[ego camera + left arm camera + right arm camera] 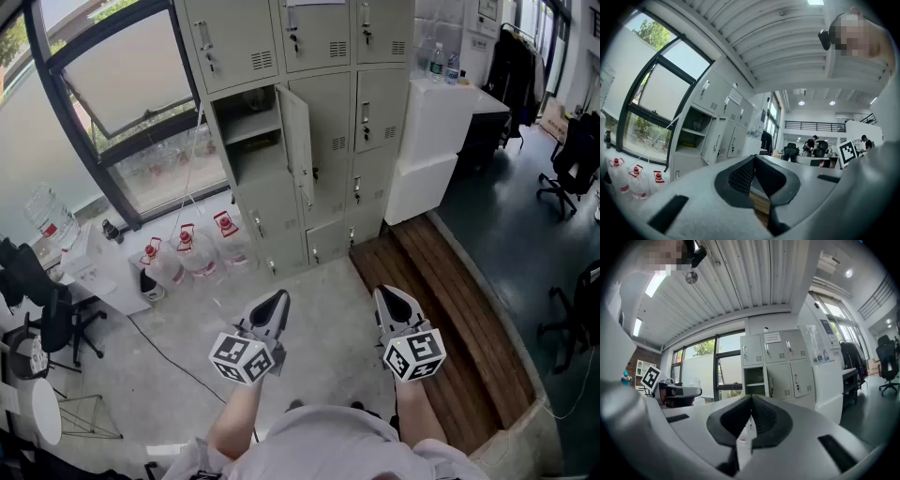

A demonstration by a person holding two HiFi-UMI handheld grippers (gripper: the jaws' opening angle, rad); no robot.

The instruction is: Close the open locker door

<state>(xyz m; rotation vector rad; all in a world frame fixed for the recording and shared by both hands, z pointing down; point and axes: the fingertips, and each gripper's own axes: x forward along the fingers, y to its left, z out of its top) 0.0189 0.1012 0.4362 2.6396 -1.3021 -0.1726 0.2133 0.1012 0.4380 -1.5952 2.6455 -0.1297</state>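
I am standing on a pale speckled floor (319, 281) with a strip of wooden boards (450, 309) along its right side. Nearest to me are my two claws, each with one marker cube. The left gripper (277, 298) has its jaws pressed together at the tips with nothing between them, and the right gripper (386, 292) is the same, closed and empty. Both point level toward the far wall and sit well apart from everything there. Further off, three red-capped jugs (190, 251) stand in a row on the floor, just left of the lockers (375, 103). One locker door (296, 141) in that bank hangs open, swung out to the right of its compartment (248, 131), which has a single shelf; every other door I can see is shut. A window (122, 94) lies to the lockers' left. To their right is a white cabinet (436, 141) with two bottles (437, 60) on top.
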